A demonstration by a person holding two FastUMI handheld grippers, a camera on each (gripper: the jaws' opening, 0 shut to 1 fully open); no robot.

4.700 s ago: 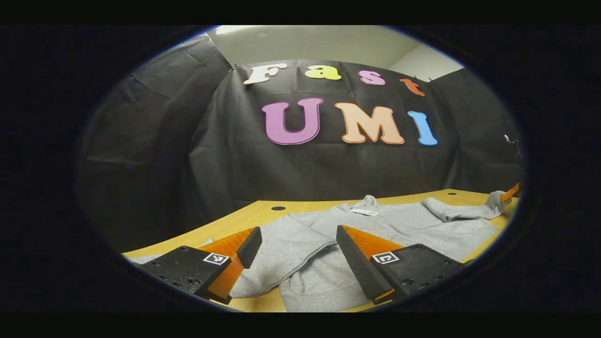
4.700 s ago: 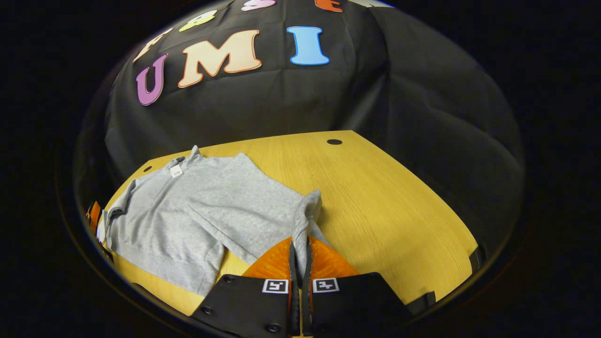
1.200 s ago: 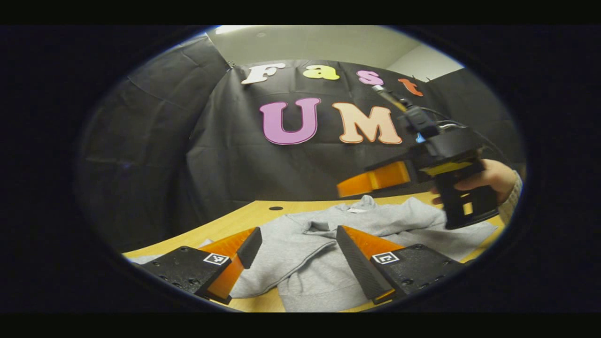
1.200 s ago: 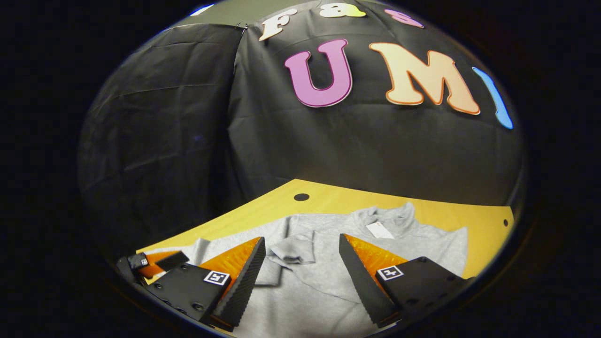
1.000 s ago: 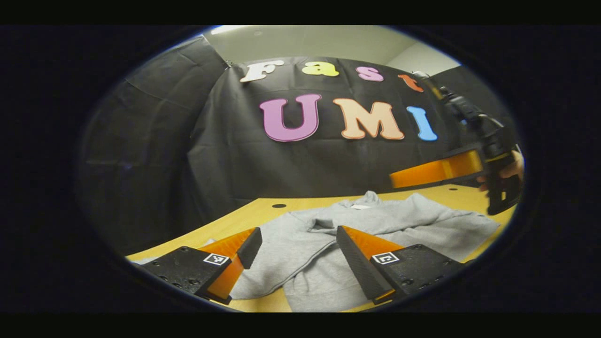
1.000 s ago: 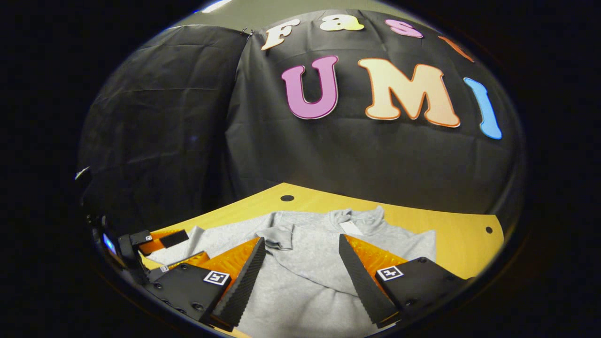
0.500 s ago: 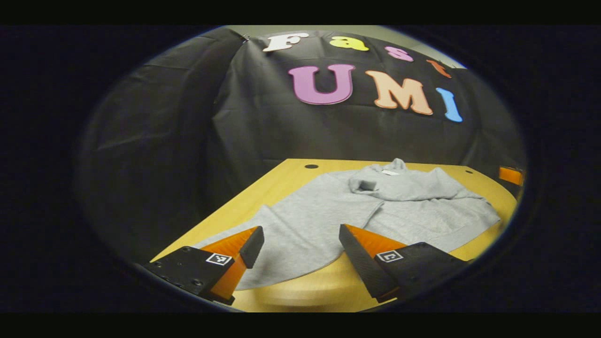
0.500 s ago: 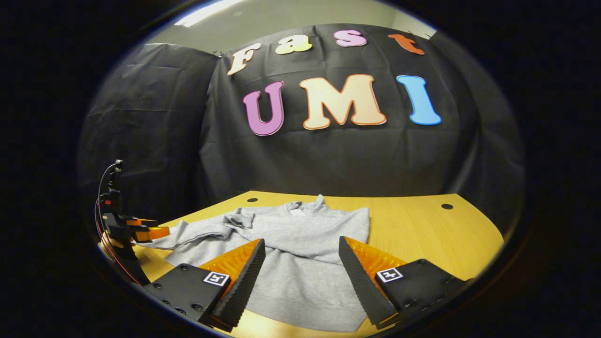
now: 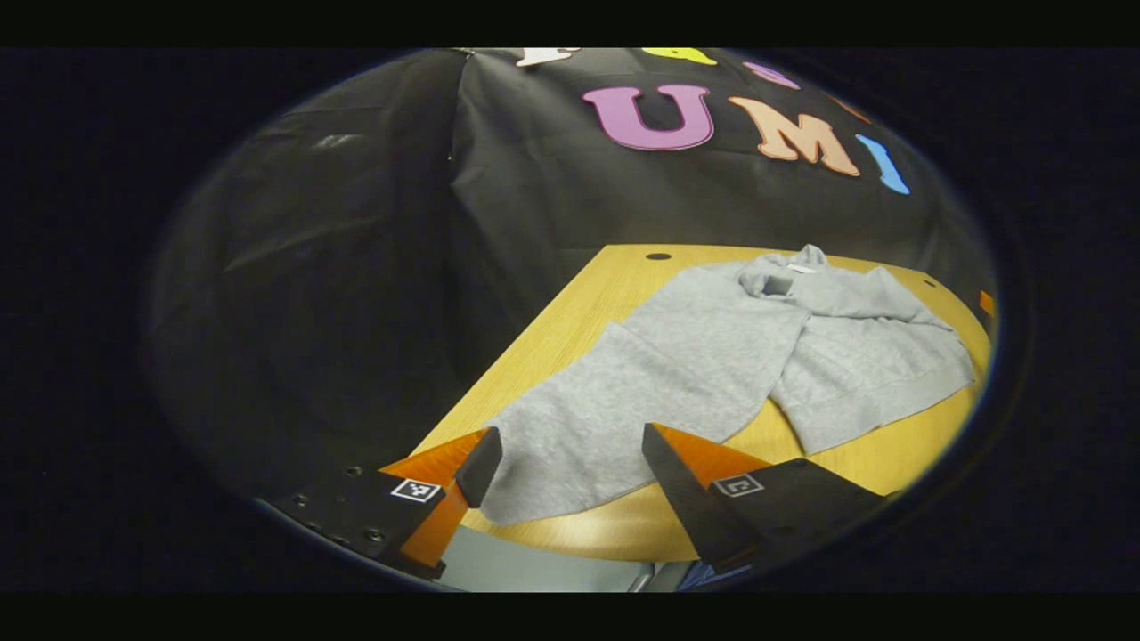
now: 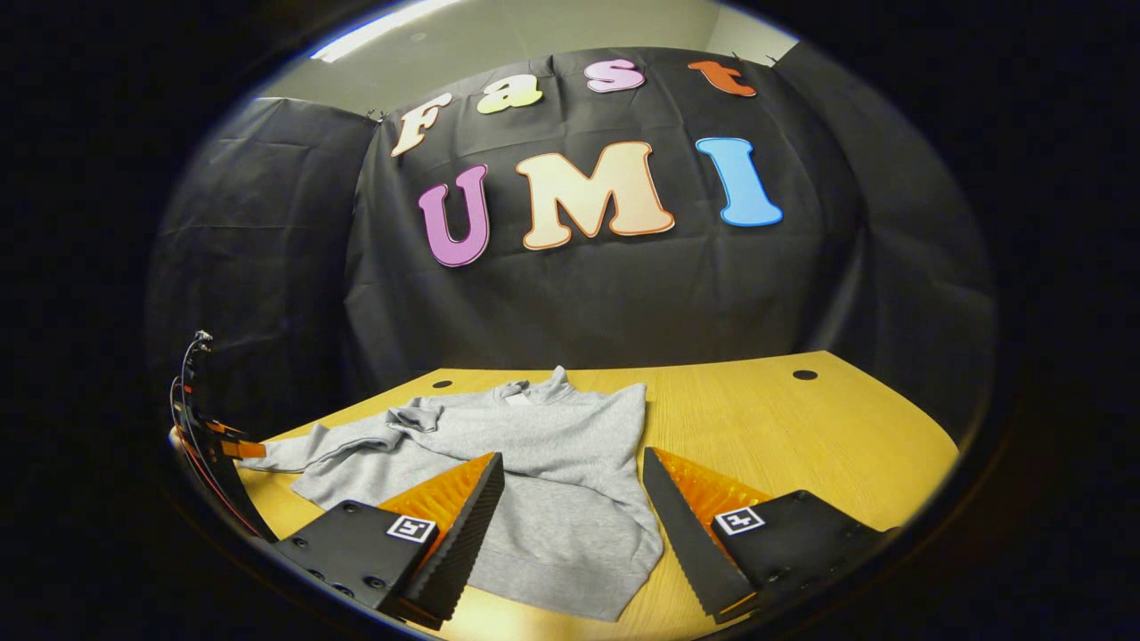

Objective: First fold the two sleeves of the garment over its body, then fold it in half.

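A grey sweatshirt (image 9: 828,356) lies flat on the wooden table (image 9: 588,303). One sleeve is folded across its chest, with the cuff (image 9: 777,285) near the collar. The other sleeve (image 9: 623,392) stretches out toward the table's near edge. Its end lies between the fingers of my left gripper (image 9: 568,456), which stands open just above it. In the right gripper view the sweatshirt (image 10: 543,463) lies ahead, and my right gripper (image 10: 570,476) is open over its hem, holding nothing. The left gripper (image 10: 218,441) shows there at the far left, by the outstretched sleeve (image 10: 303,454).
The table's near edge runs just under the left gripper's fingers, with floor (image 9: 534,570) below it. Bare wood (image 10: 802,436) spreads to the right of the sweatshirt. Small round holes (image 10: 804,375) dot the table's far side. Black cloth walls close the booth.
The right gripper laid its sleeve over the body, let go and drew back to the hem. The left gripper pulled away from the body to the outstretched sleeve's end at the table edge.
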